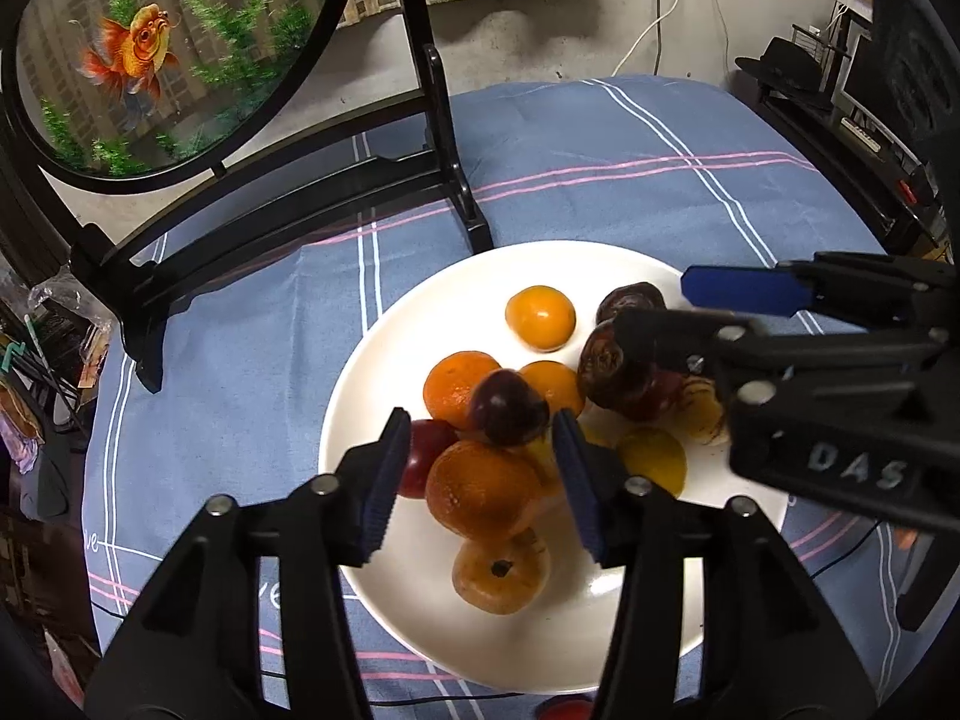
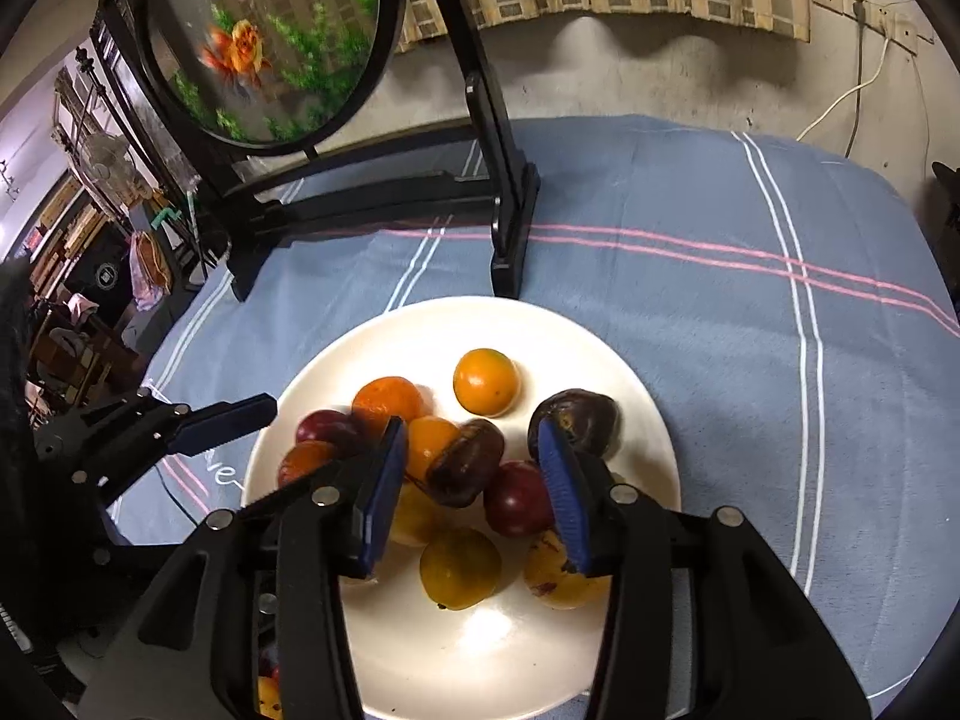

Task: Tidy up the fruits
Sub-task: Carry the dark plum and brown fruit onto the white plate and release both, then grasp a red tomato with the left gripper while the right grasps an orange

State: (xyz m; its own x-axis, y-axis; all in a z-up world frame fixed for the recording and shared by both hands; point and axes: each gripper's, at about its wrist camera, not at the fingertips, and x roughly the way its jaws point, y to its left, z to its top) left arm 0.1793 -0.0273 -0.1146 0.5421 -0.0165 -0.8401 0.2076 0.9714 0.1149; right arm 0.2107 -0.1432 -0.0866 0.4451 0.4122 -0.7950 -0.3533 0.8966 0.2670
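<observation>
Two hand-held grippers hang over a white plate (image 2: pixel 630 384) heaped with fruit, which sits on a blue striped cloth (image 2: pixel 720 228) just in front of the black stand (image 2: pixel 510 228) of a round goldfish panel (image 2: pixel 264 42).

The left gripper (image 1: pixel 480 480) has its blue pads well apart and grips nothing. Between them, from its own camera, lie a dark plum (image 1: pixel 509 407) perched on top of the pile and a large orange (image 1: pixel 483 489) below it; whether the pads touch either fruit cannot be told. A red plum (image 1: pixel 427 450) peeks out just beside the left pad, and a brownish fruit with a dark stem pit (image 1: pixel 501 570) lies nearest the camera, at the plate's near side. A single small orange (image 1: pixel 540 318) sits apart from the pile toward the far rim.

The right gripper (image 2: pixel 474 486) is likewise spread open and empty. In its own view a dark, wrinkled fruit (image 2: pixel 465 462) and a red plum (image 2: pixel 517 498) lie in the gap between the pads, with a yellow fruit (image 2: pixel 461 567) nearer the camera. A larger dark plum (image 2: pixel 573 420) sits just beyond the tip of the right pad. Seen from the left camera, the right gripper (image 1: pixel 660 312) reaches in from the right side over the dark fruits at that edge of the plate.
</observation>
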